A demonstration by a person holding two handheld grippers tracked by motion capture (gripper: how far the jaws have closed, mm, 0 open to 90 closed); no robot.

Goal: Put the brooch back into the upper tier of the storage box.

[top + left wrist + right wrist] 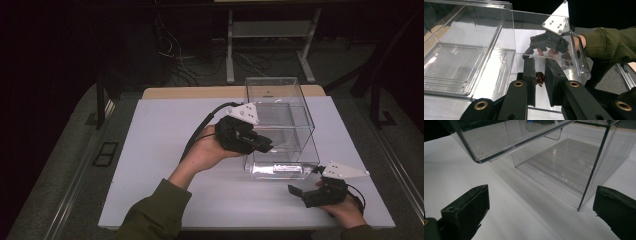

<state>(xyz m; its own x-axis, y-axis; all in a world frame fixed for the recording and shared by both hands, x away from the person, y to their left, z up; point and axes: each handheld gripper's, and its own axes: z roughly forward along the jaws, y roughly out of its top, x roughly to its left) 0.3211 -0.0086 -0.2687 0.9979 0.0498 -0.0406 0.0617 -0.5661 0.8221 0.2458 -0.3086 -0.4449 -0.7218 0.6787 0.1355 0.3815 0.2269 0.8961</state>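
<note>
A clear plastic drawer box (300,100) stands on the white table (160,150), right of the middle. Its lowest drawer (277,171) is pulled out toward the person. My left gripper (267,145) points into the box's open front, shut on a small red-brown object (539,78) pinched between its narrow jaws. In the left gripper view, my left gripper (539,62) is over a clear drawer's floor (461,62). My right gripper (306,182) rests near the table's front right corner, open and holding nothing. In the right gripper view, my right gripper (541,191) faces the box's bottom compartment (564,162).
Through the clear wall, the left gripper view shows the grey plate (556,22) of the right gripper and a green sleeve (609,42). A desk frame (230,45) and cables lie on the floor behind the table. Bare table surface spreads to the left of the box.
</note>
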